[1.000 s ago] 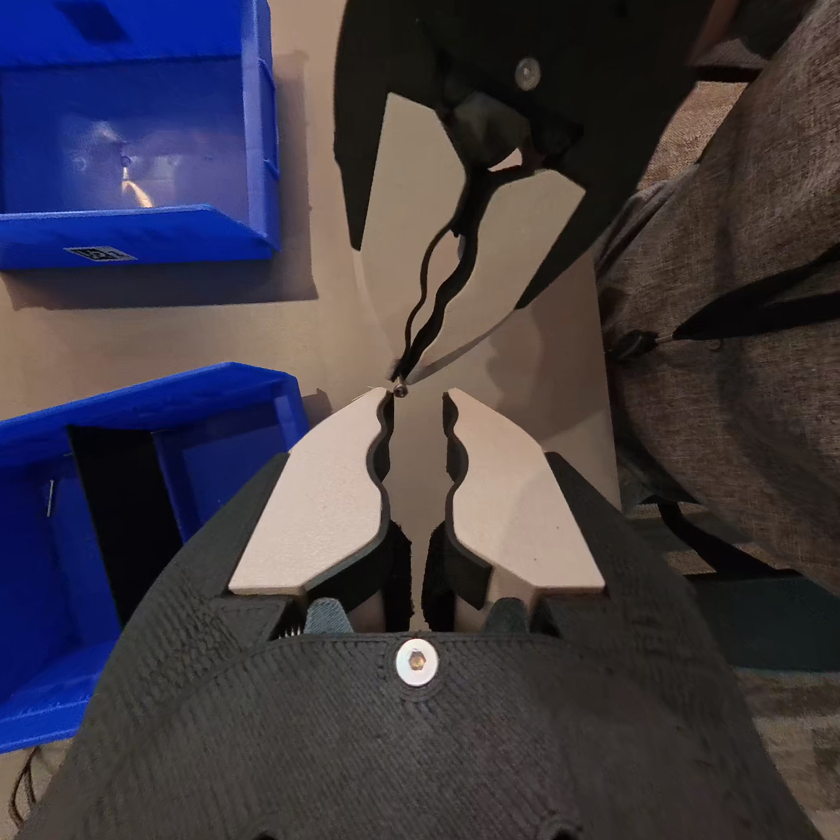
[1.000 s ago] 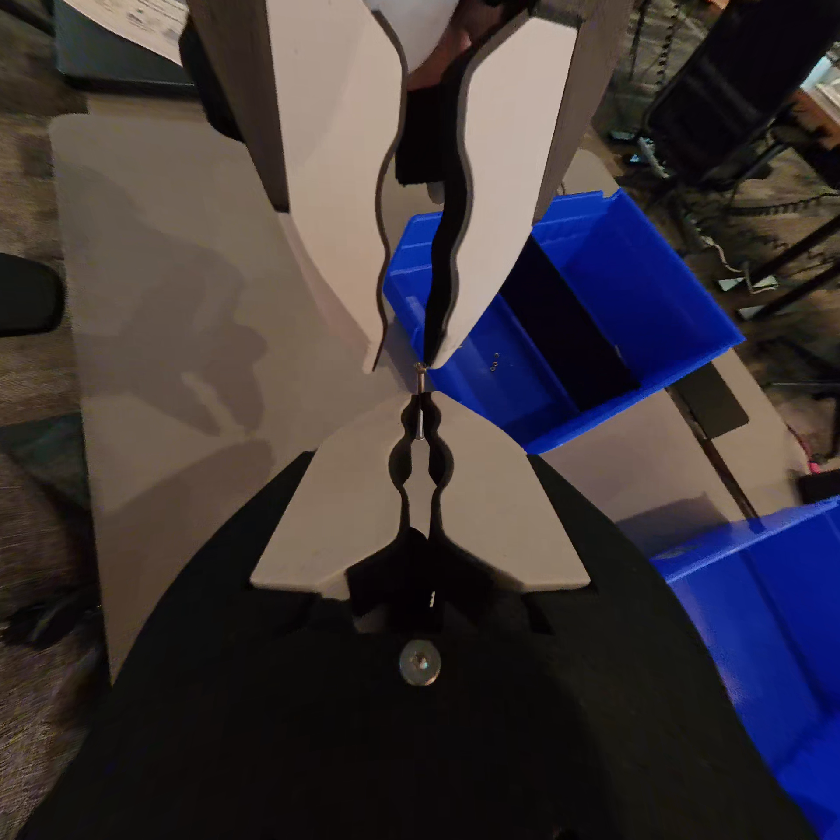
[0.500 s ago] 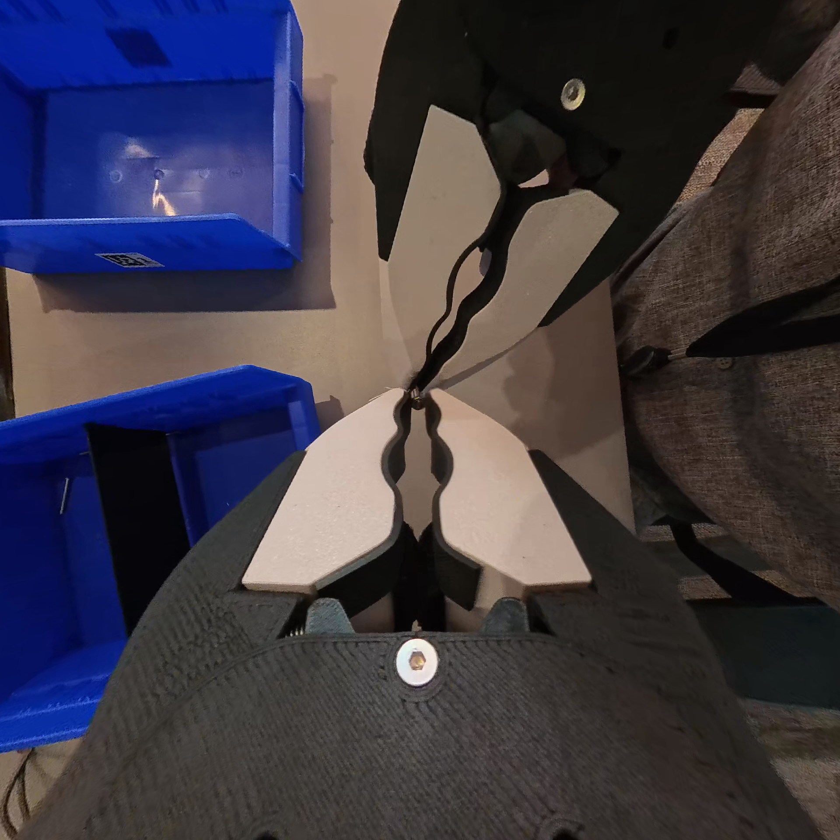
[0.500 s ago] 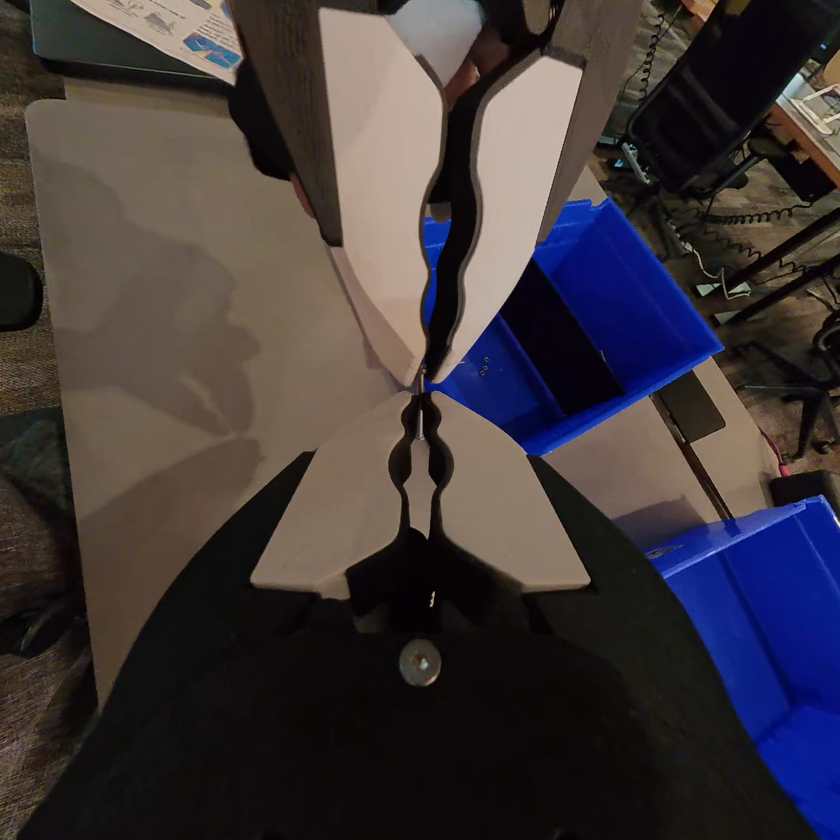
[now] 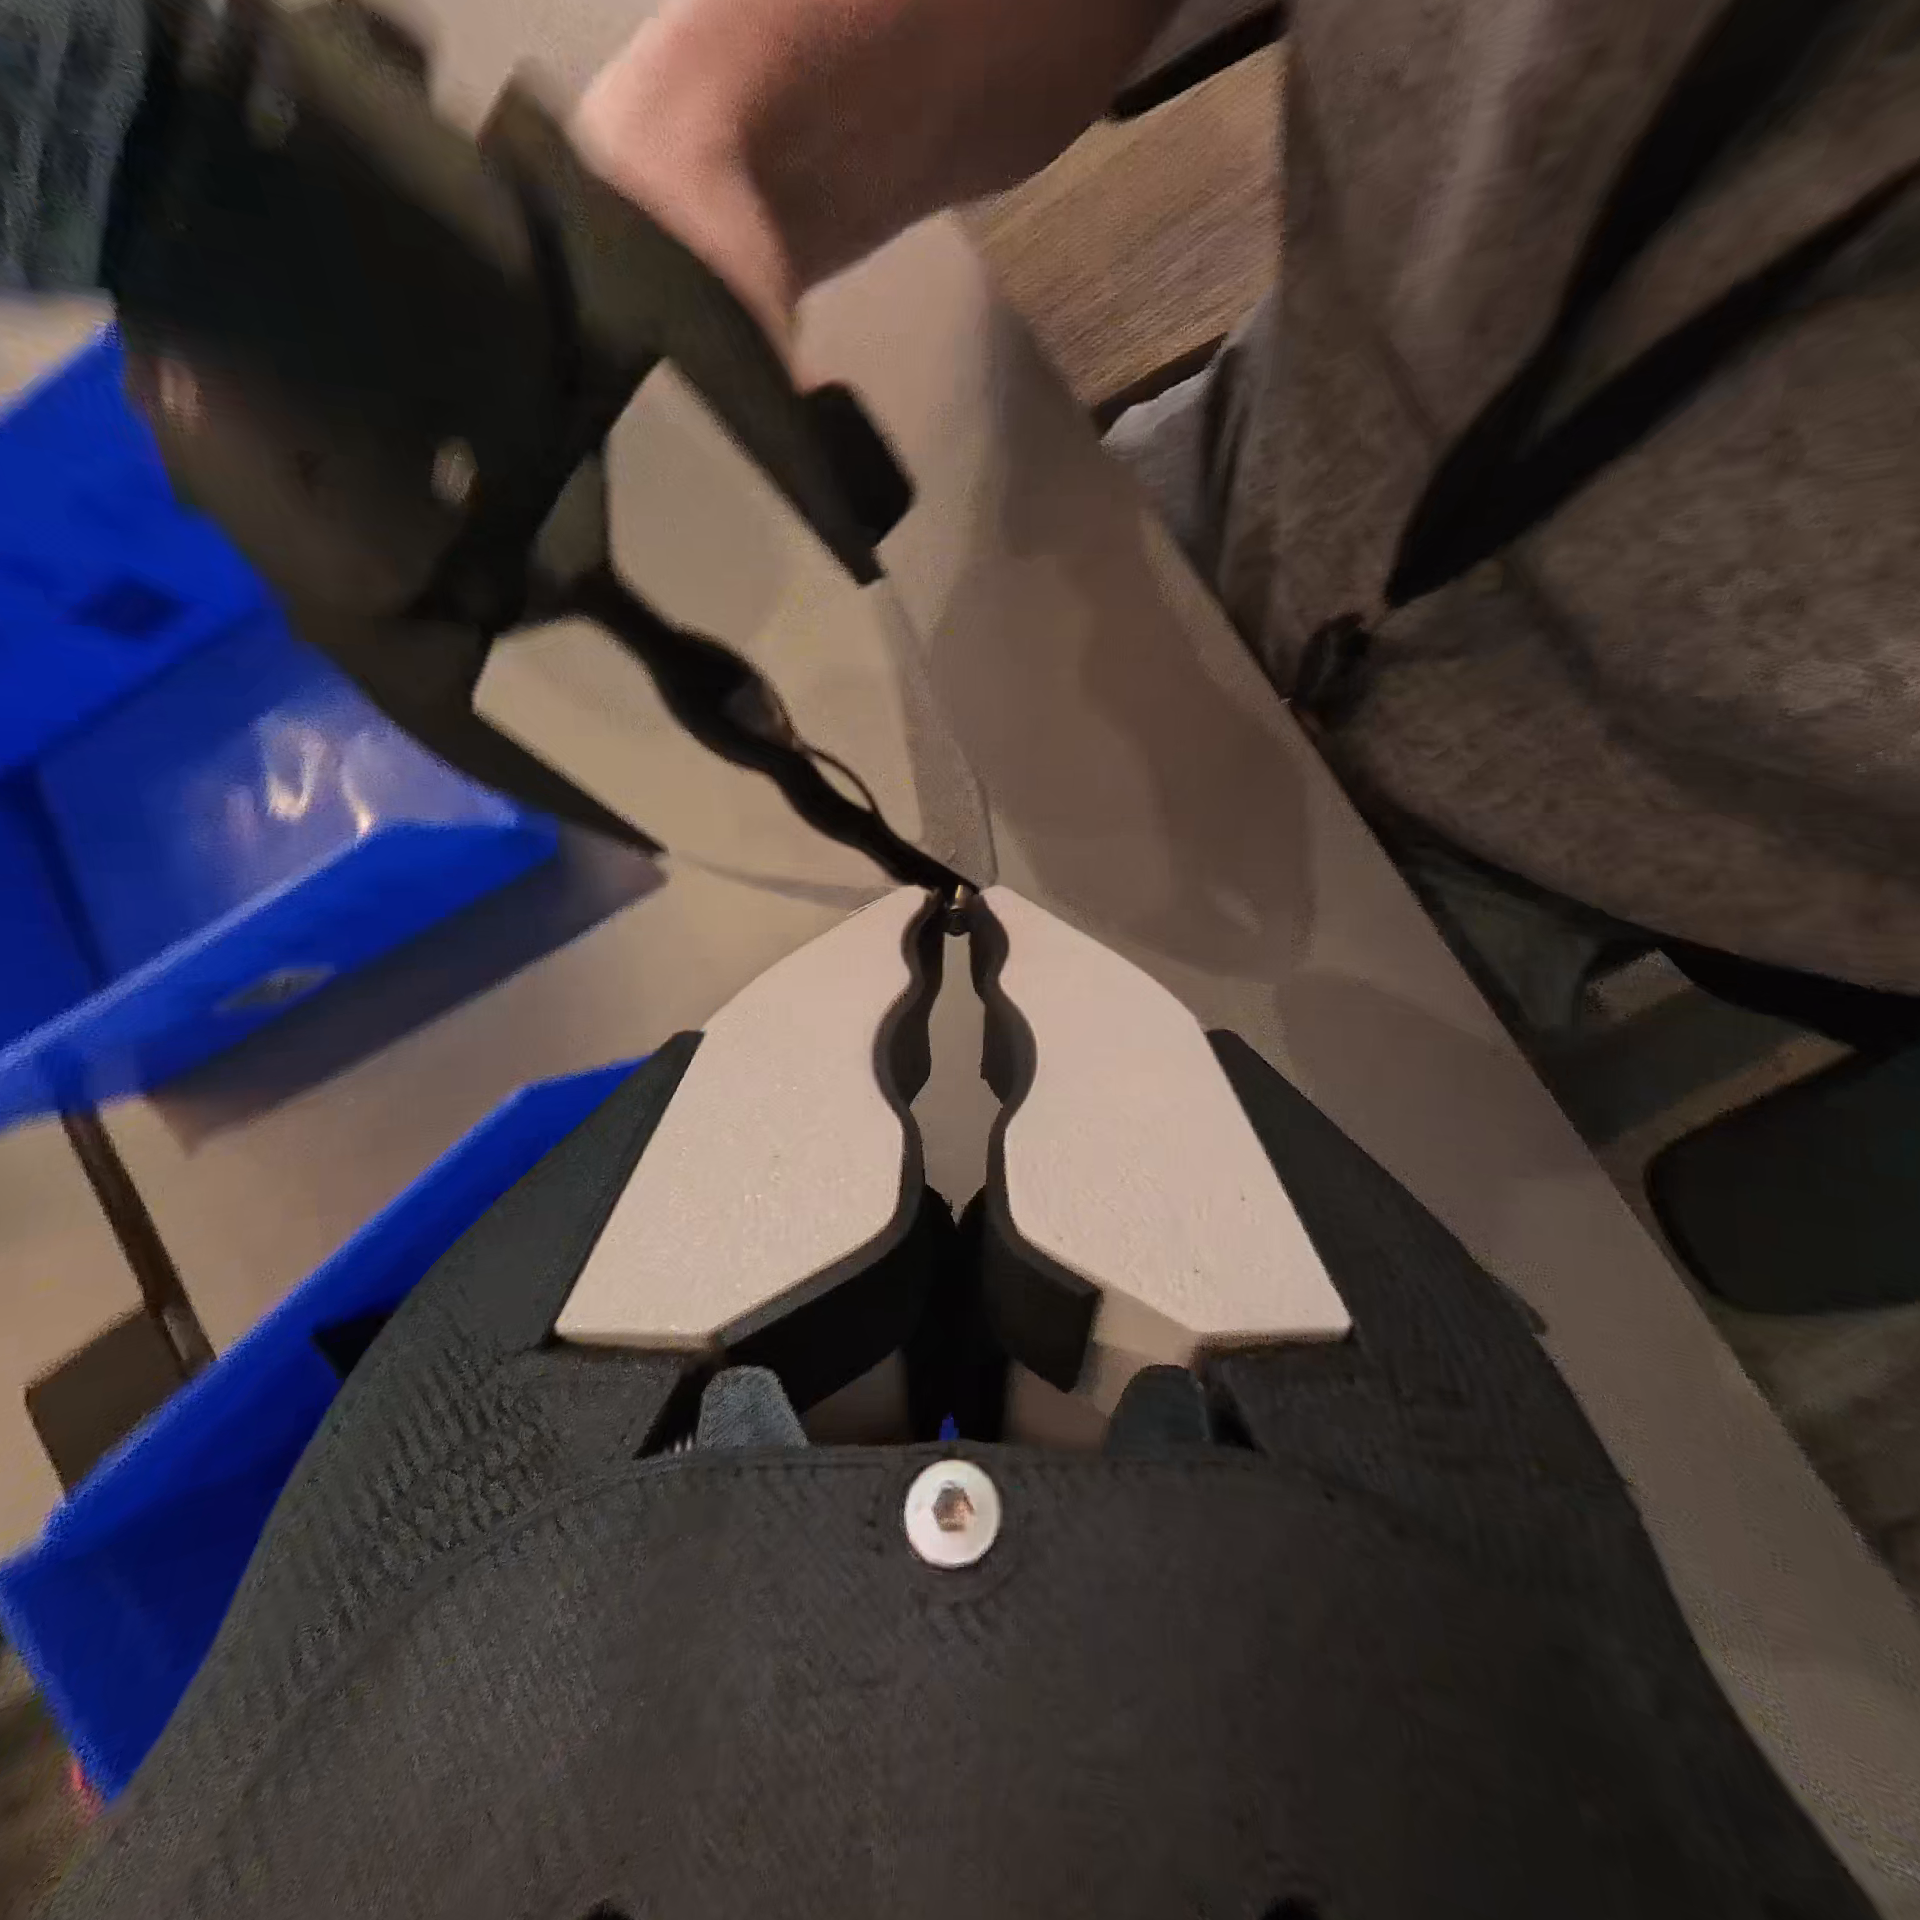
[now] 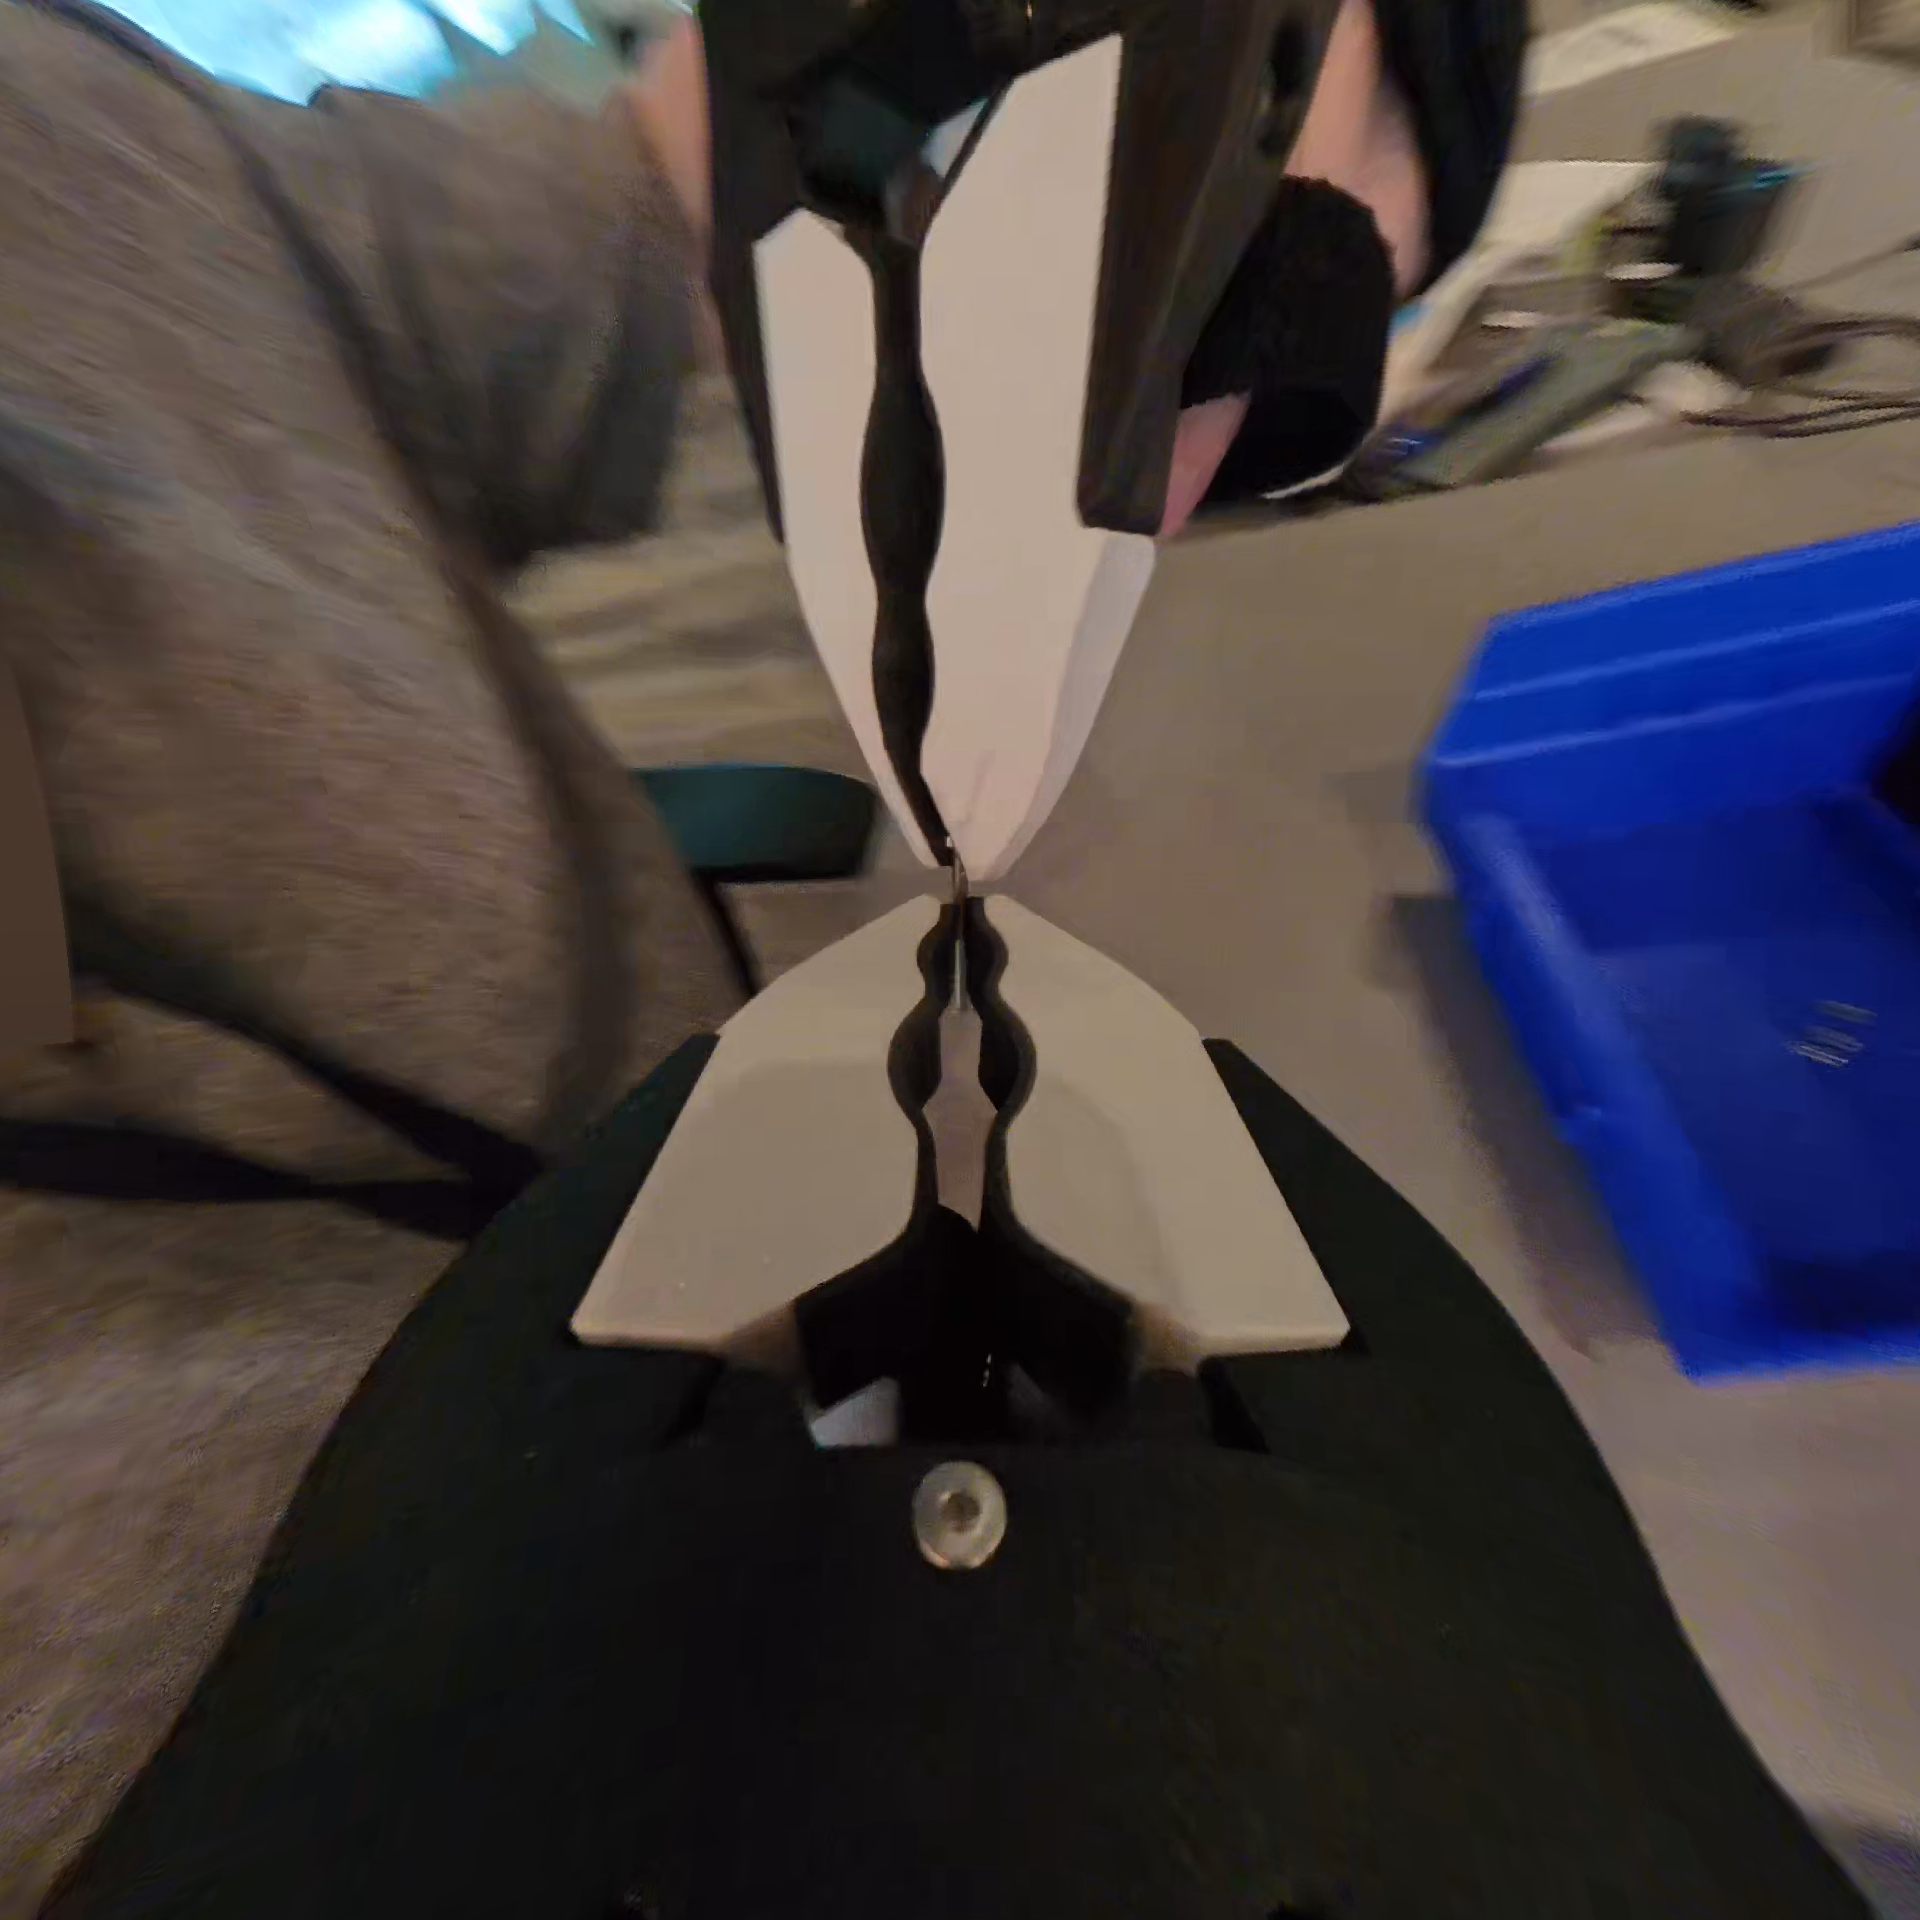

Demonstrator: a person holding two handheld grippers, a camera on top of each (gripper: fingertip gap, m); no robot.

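beige tabletop (image 5: 1299, 831) lies under both my tools. nearest, my left gripper (image 5: 954, 920) has its tips pressed together on one end of a small metal screw (image 6: 956, 961); my right gripper (image 6: 954, 914) pinches the other end, tip to tip. beyond sit blue bins (image 5: 270, 831) and a person's grey clothing (image 5: 1610, 520).

Left gripper (image 5: 956, 912) meets right gripper (image 6: 954, 902) tip to tip at 12 o'clock; no passage between them. Blue bins (image 5: 239, 831) block 9 o'clock. Grey-clothed person (image 5: 1662, 520) blocks 2 o'clock; bare table (image 5: 1195, 831) lies between.
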